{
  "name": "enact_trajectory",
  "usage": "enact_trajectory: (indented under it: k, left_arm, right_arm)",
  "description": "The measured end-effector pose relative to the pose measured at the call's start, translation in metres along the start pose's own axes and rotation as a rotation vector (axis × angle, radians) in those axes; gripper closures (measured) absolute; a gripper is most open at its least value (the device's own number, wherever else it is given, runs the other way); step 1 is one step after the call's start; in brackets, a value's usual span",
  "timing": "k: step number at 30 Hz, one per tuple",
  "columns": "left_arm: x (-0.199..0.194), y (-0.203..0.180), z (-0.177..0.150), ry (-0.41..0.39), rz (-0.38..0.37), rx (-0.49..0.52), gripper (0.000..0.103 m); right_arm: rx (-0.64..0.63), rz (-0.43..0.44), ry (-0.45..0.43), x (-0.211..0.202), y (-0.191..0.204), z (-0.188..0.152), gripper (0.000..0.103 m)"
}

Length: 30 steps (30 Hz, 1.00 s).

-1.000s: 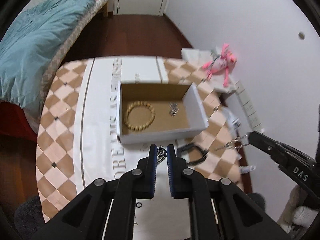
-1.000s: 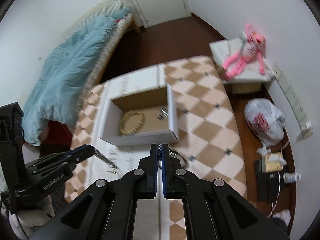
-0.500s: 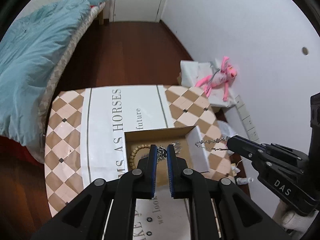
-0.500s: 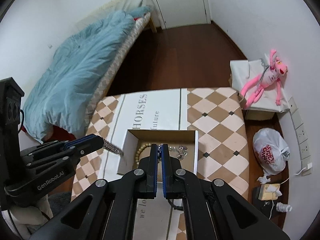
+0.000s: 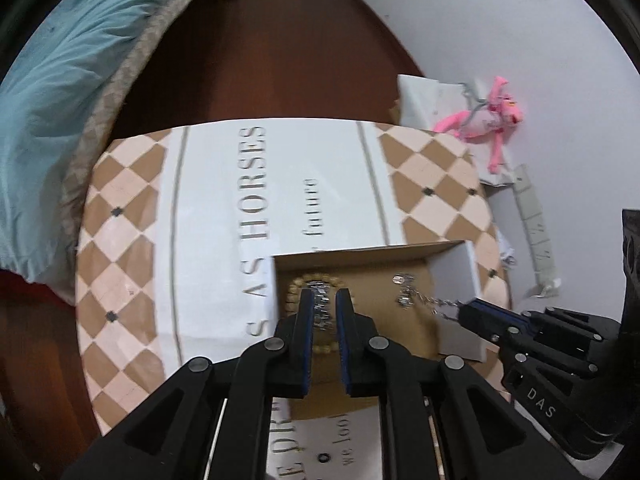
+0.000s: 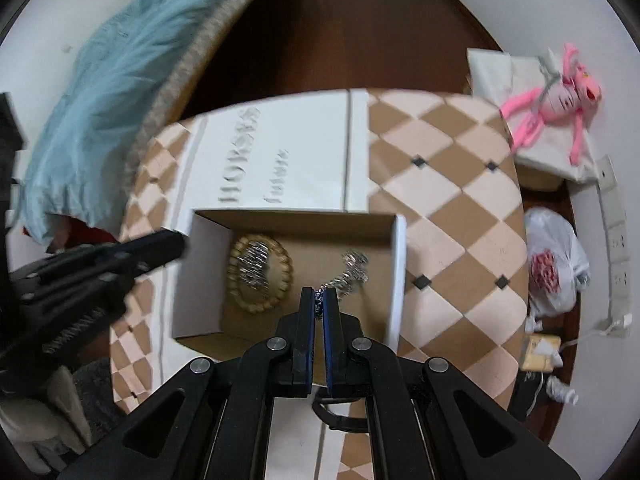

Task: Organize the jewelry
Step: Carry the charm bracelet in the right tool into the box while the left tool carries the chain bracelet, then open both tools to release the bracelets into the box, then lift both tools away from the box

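Note:
An open cardboard box stands on the checkered table. A wooden bead bracelet lies in its left part. A silver link bracelet lies inside the bead ring; my left gripper stands over it with jaws slightly apart, and the other view shows it released. My right gripper is shut on a silver chain that hangs down into the box's right part.
A black bangle lies on the table under my right gripper. A pink plush toy lies on a white box by the wall. A white plastic bag sits on the floor. A bed with a blue quilt is at left.
Both grippers have come down over the box. The silver link bracelet has left my left gripper and now lies inside the bead ring. The right gripper's chain now hangs into the box.

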<state>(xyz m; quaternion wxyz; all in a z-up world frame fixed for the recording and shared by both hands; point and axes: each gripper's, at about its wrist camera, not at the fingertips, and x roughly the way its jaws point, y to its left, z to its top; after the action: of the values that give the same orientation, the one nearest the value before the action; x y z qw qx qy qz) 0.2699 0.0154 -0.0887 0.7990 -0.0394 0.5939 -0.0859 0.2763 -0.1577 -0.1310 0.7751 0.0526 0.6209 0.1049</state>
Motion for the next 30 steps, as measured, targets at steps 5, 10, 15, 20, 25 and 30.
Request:
enact_trajectory:
  k: [5, 10, 15, 20, 25, 30]
  left_arm:
    - [-0.002, 0.008, -0.002, -0.031, 0.088, -0.002, 0.068]
    - [-0.008, 0.015, -0.01, -0.07, 0.128, -0.029, 0.041]
    - [-0.012, 0.014, -0.022, -0.105, 0.178, -0.026, 0.011]
    - [-0.014, 0.014, -0.041, -0.13, 0.216, -0.024, 0.007]
    - [-0.013, 0.012, -0.054, -0.134, 0.224, -0.036, 0.007]
    - [-0.023, 0.009, -0.062, -0.155, 0.226, -0.039, 0.007]
  right_arm:
    - [0.027, -0.002, 0.014, 0.003, -0.011, -0.003, 0.074]
    - [0.02, -0.043, -0.008, -0.004, -0.013, -0.006, 0.059]
    - [-0.014, -0.163, -0.055, -0.012, -0.008, -0.015, 0.022]
    - [-0.004, -0.252, -0.074, -0.009, -0.01, -0.033, 0.007]
    - [0.021, -0.281, -0.101, -0.009, -0.012, -0.046, 0.006]
    - [0.017, -0.298, -0.129, -0.018, -0.009, -0.055, 0.006]
